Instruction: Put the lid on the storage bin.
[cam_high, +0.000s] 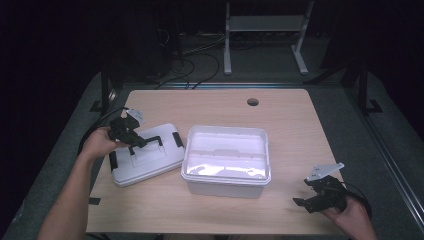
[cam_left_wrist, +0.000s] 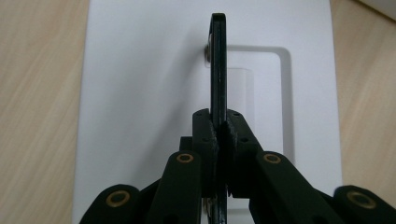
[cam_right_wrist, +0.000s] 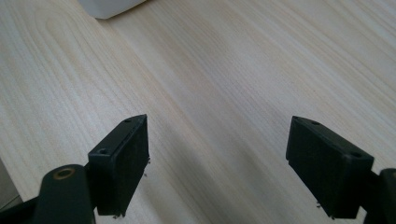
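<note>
One pale wooden table (cam_high: 220, 107) sits in a dark room, a white frame (cam_high: 265, 25) at twelve o'clock. At centre stands the open white bin (cam_high: 226, 172); its lid (cam_high: 127, 172) lies at nine o'clock. The left gripper (cam_high: 136, 141) pinches the lid's black handle (cam_left_wrist: 218, 60). The right gripper (cam_high: 307, 202), at four o'clock, gapes wide, holding nothing.

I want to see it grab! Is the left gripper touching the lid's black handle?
Touching. In the left gripper view the left gripper has both jaws pressed against the black handle of the lid.

Dim lab: cables (cam_high: 192, 55), metal stand (cam_high: 265, 30), lone table (cam_high: 220, 107).
</note>
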